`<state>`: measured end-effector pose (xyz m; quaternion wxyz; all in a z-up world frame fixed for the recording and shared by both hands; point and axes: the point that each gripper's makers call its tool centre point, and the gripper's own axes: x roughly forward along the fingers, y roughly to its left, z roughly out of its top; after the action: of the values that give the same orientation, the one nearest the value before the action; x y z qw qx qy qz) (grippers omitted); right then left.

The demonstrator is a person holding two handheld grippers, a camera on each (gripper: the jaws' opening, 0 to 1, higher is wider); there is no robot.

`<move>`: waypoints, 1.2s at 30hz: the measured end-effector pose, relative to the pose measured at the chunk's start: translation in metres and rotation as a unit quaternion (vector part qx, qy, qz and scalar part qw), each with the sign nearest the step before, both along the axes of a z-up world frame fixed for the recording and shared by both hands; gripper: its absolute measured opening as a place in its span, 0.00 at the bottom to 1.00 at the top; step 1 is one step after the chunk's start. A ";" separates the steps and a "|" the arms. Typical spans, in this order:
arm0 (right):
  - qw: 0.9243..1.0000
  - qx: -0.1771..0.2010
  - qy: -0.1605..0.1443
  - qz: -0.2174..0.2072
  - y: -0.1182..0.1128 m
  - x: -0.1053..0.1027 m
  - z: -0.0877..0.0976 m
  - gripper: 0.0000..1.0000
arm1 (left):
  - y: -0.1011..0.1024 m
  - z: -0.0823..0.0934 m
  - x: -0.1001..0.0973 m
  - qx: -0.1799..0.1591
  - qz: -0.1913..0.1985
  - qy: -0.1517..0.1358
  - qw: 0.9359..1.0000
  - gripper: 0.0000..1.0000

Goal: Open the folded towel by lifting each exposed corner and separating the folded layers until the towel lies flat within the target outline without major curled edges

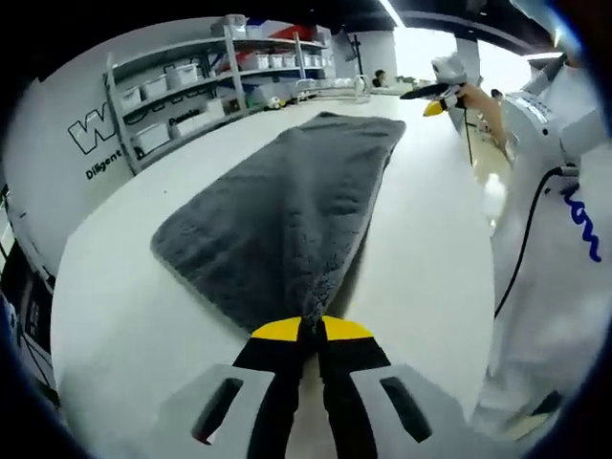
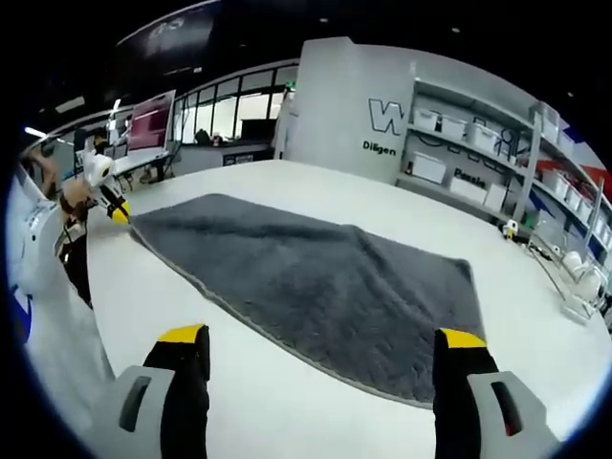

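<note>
**On the white table: grey towel gripped at one corner**

On the white table [image 2: 316, 186] lies the grey towel [image 2: 316, 282], spread long across the surface, with a pale stitched hem visible along its near edge in the right gripper view. In the left gripper view the left gripper [image 1: 311, 330] has its yellow-tipped black jaws pressed together on a corner of the towel [image 1: 296, 210], and the cloth rises from the table into a ridge towards that pinch. The same gripper appears at the far left of the right gripper view [image 2: 120, 212], meeting the towel's corner there beside the person's white sleeve [image 2: 38, 249].

The right gripper [image 2: 323, 339] hangs above the towel's near hem with its jaws wide apart, nothing between them. Grey shelving [image 1: 182, 81] with white bins stands along the wall behind the table.
</note>
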<state>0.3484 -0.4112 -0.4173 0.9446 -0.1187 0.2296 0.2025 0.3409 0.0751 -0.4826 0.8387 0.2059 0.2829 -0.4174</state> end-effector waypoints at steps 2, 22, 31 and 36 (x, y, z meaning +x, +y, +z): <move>1.000 0.001 0.000 -0.001 -0.001 0.000 0.000 0.99 | 0.001 0.001 0.000 -0.014 0.005 0.002 1.000 0.07; 1.000 0.008 0.000 -0.002 -0.002 -0.005 -0.004 0.98 | 0.007 0.075 0.012 -0.182 0.001 -0.055 0.982 0.55; 1.000 0.008 -0.001 -0.007 -0.005 -0.011 -0.004 0.99 | 0.007 0.078 0.027 -0.170 0.017 -0.066 0.983 0.90; 1.000 0.008 0.000 -0.008 -0.005 -0.013 -0.005 0.99 | 0.003 0.076 0.029 -0.154 0.006 -0.058 0.986 0.98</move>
<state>0.3351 -0.4160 -0.4227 0.9471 -0.1093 0.2290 0.1965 0.3696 0.0777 -0.4068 0.8778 0.0963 0.1670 -0.4385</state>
